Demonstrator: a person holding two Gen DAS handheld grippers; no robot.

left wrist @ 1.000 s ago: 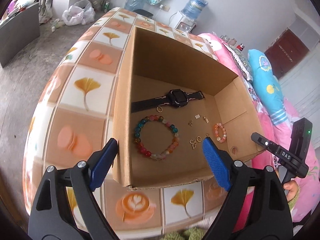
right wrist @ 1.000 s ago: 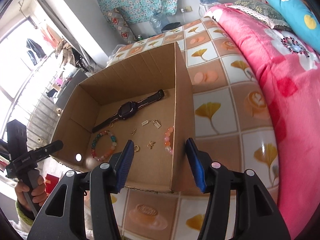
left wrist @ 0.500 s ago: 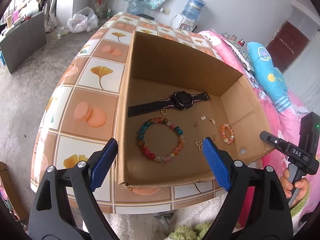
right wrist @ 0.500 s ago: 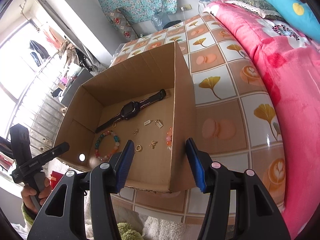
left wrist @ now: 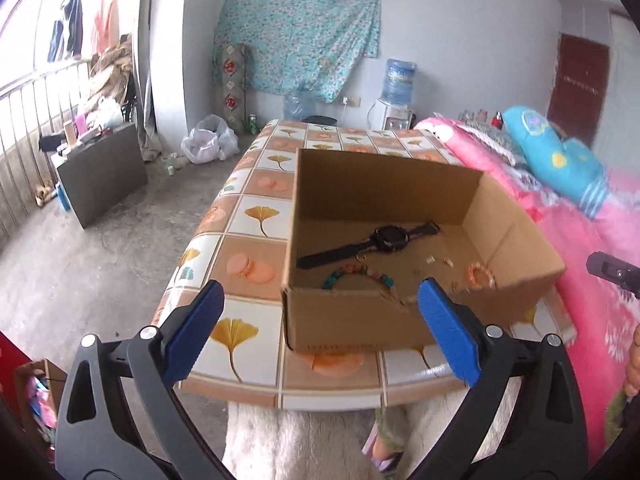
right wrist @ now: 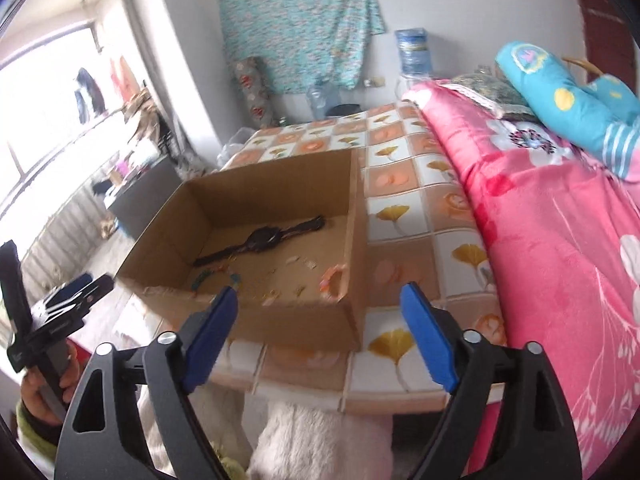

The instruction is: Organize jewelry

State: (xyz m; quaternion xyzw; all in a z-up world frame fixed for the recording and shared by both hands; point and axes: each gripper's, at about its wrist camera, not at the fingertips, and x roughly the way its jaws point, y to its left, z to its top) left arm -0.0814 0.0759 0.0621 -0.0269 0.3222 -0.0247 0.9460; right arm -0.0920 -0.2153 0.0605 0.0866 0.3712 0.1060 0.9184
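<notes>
Both grippers drawn back, empty

My left gripper [left wrist: 318, 332] and right gripper [right wrist: 318, 340] have just spread wide, pinching nothing, and pulled back past the table's near edge; watch [left wrist: 370, 242] and bracelets [left wrist: 480, 275] lie in the box [left wrist: 352, 324], so sorting looks finished.

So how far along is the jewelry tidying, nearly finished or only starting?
Nearly finished, it seems. The black wristwatch, the multicoloured bead bracelet, the small orange bead bracelet and some tiny gold pieces already lie inside the open cardboard box. Nothing is in hand: the left gripper and right gripper have just been opening, with nothing between their jaws. No jewelry shows on the tiled table, so perhaps nothing remains.
</notes>
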